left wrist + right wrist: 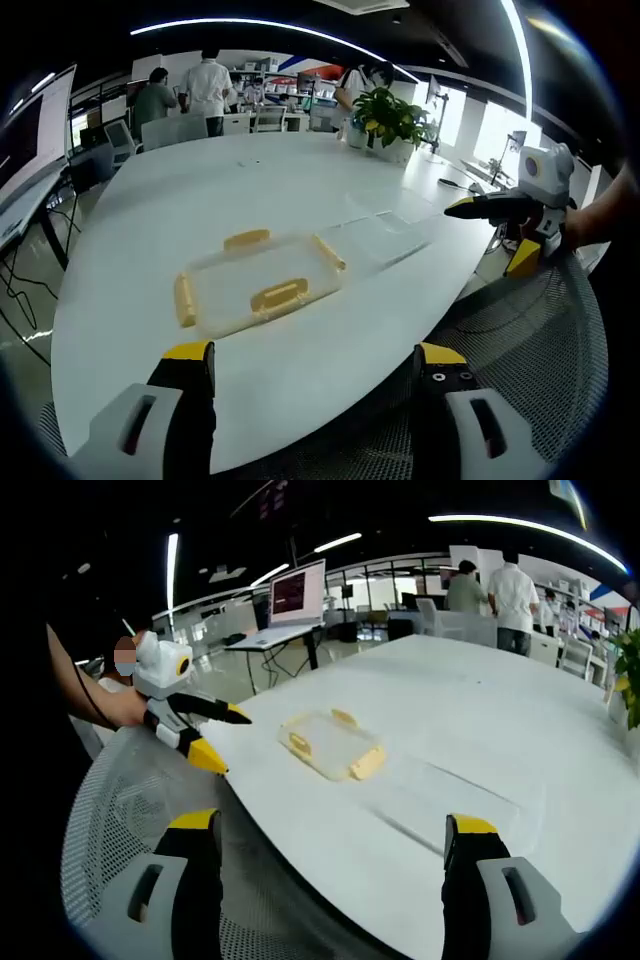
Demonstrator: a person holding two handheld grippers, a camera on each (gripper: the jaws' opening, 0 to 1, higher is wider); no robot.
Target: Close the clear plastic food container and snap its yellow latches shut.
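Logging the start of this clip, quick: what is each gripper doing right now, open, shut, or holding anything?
Left gripper: open, holding nothing, short of the clear container.
Right gripper: open, holding nothing, also short of the container.

Bright office: white table (300, 170), potted plant (388, 118), ceiling light strips (250, 24).

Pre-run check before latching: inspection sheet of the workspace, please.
Surface: white table, mostly bare.
Job's things: clear container, yellow latches flipped out; clear lid lying beside it, not on.
Clutter: potted plant at far edge.
Grippers: left claw and right claw both open, empty, held short of the table over a mesh chair back.
Cables: on the floor by the side desk.
Surroundings: office; people standing; monitor.
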